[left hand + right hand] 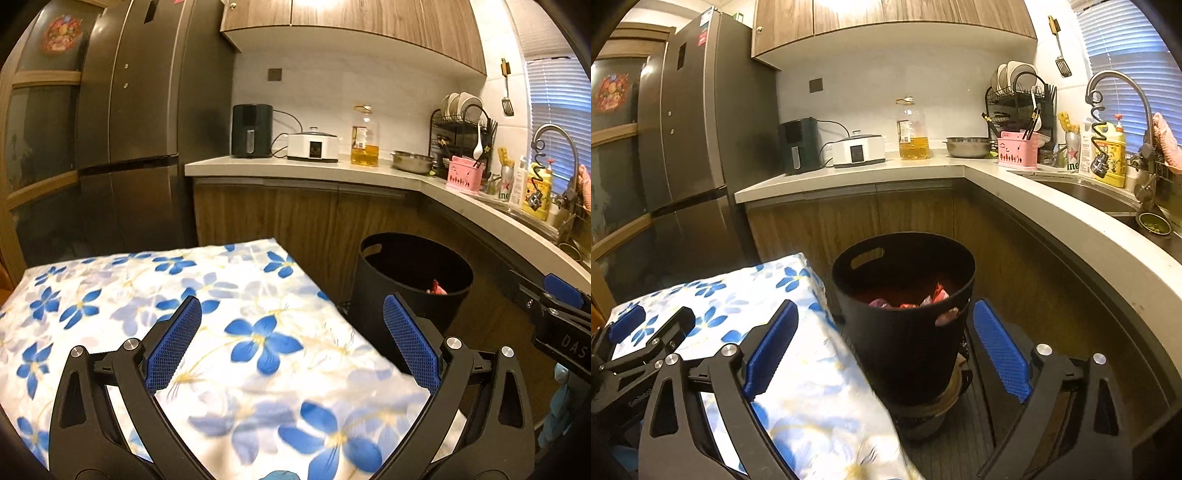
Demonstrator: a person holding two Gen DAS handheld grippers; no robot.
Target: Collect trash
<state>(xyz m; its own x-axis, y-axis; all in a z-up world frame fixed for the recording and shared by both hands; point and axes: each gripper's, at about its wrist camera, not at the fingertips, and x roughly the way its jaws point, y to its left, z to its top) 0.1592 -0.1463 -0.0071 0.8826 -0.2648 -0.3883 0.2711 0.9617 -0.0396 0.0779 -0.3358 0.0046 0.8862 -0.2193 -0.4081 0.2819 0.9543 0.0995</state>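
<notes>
Both grippers, left [291, 343] and right [886, 350], have jaws wide, holding nothing. Trash [923, 299] sits inside the black bin [905, 332] beside the floral-cloth counter [184, 295]. Probably light crinkly wrappers, hard to confirm; pinch an edge.

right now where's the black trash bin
The black trash bin stands on the floor right of the flower-cloth table, in front of the wooden counter cabinets; in the right wrist view it sits centre, wrappers inside.
</notes>
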